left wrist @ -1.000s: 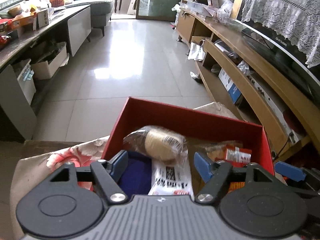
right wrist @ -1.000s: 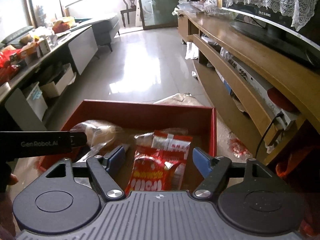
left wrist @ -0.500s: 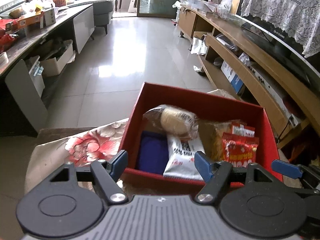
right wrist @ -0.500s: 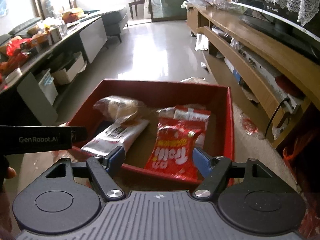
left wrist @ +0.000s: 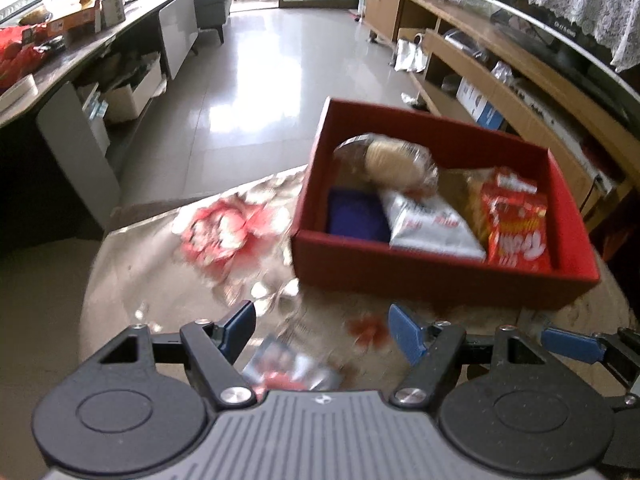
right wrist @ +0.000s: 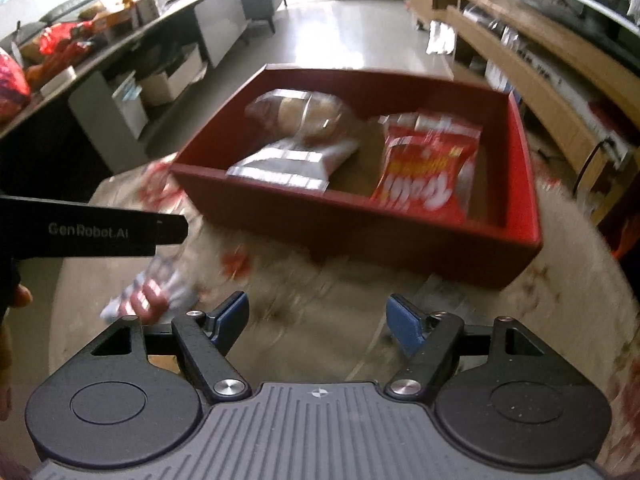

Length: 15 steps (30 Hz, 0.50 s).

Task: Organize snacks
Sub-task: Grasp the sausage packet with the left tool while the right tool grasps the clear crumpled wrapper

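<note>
A red box (left wrist: 440, 276) (right wrist: 360, 232) stands on the flowered table cloth (left wrist: 224, 232). Inside lie a wrapped bun (left wrist: 392, 156) (right wrist: 304, 114), a white packet (left wrist: 428, 224) (right wrist: 292, 160), a red snack bag (left wrist: 516, 228) (right wrist: 428, 164) and a blue item (left wrist: 356, 216). A small silver and red packet (left wrist: 292, 368) (right wrist: 152, 296) lies on the cloth outside the box, just below my left gripper (left wrist: 322, 330). That gripper is open and holds nothing. My right gripper (right wrist: 316, 320) is open too, over bare cloth in front of the box.
A wooden TV shelf (left wrist: 520, 72) runs along the right. A dark counter (left wrist: 80, 40) with boxes and bags lines the left. Tiled floor (left wrist: 280, 60) lies beyond the table. The left gripper's body (right wrist: 92, 232) and a hand (right wrist: 16, 296) show at the right view's left edge.
Both grippers have pulled back out of the box and away from it. The box now lies ahead, and the small packet on the cloth has come into view.
</note>
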Each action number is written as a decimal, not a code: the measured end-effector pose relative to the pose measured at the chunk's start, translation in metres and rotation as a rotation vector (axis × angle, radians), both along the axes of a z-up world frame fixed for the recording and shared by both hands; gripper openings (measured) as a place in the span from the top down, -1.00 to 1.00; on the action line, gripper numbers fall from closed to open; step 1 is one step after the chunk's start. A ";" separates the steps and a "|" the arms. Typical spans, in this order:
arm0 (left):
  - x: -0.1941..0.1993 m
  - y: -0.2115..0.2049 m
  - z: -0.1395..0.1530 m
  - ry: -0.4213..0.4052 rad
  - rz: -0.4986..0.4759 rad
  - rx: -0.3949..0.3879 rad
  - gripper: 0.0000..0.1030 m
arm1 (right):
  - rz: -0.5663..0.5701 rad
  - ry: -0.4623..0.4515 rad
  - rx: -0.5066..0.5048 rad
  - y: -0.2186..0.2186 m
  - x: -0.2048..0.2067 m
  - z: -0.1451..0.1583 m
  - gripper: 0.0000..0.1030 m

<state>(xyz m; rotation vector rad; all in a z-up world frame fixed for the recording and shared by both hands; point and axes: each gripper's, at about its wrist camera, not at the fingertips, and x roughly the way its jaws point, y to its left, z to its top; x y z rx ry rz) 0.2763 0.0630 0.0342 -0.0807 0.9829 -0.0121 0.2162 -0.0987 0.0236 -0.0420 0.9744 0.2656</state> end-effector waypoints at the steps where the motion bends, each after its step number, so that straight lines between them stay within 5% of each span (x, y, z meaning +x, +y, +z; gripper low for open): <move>1: -0.003 0.003 -0.001 0.006 0.000 -0.001 -0.49 | 0.004 0.011 0.002 0.002 -0.004 -0.002 -0.57; 15: -0.024 0.037 -0.005 0.027 0.033 -0.048 -0.49 | 0.101 0.143 -0.003 0.049 -0.054 -0.039 -0.58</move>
